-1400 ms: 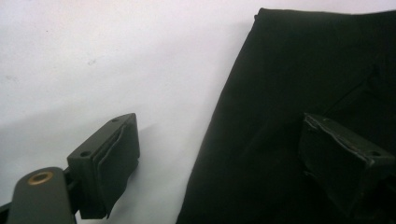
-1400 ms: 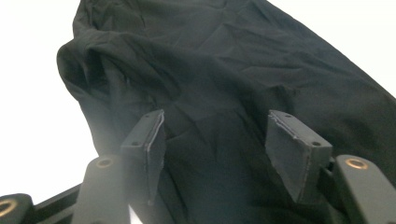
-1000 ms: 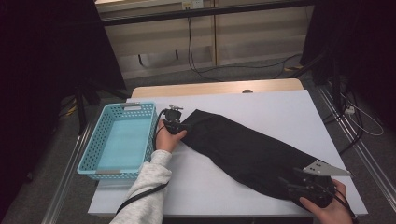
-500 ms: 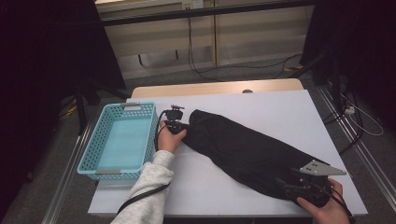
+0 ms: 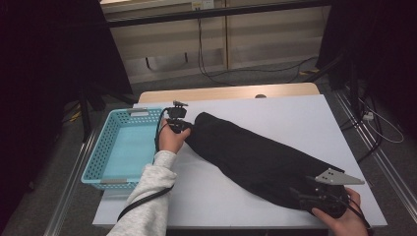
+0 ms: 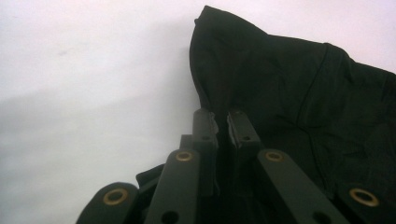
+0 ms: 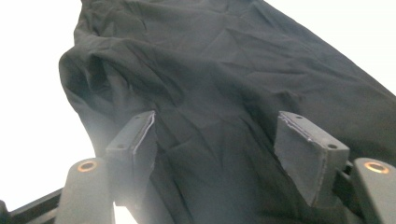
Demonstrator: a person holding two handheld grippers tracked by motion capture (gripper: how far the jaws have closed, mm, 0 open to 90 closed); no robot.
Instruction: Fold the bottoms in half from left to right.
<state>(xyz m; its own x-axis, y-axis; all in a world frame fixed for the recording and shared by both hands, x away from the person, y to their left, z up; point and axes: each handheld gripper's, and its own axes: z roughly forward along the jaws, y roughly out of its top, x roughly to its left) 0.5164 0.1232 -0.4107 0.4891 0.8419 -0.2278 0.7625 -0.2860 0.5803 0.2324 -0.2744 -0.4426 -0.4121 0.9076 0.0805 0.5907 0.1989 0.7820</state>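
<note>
Black garment (image 5: 255, 157): dark cloth laid out flat on the white surface (image 5: 275, 113). In the high view its long axis runs diagonally, from an end just left of frame centre down to the lower right corner. The upper-left end is narrower and rounded; the lower-right end is broader. The cloth is crumpled and not folded.

Left hand-held gripper (image 5: 178, 123): at the garment's upper-left end. In the left gripper view the left hand-held gripper (image 6: 223, 122) has its jaws clenched, a fold of the dark cloth pinched between them. The jaws have just been closing on that edge.

Right hand-held gripper (image 5: 319, 199): at the garment's lower-right end, near the bottom right of the high view. In the right gripper view the right hand-held gripper (image 7: 226, 140) has its jaws standing well apart over the cloth, pads not pressing; released. The jaws have just been opening.

Blue basket (image 5: 101, 157): beside the garment, at the left edge of the surface, holding nothing that I can see.

Progress, as a judgement: early. One end of the garment is secured; the other is not yet gripped. The garment lies wholly on the surface. Likely left: grip the far end, then fold or gather the cloth and move it toward the basket.
</note>
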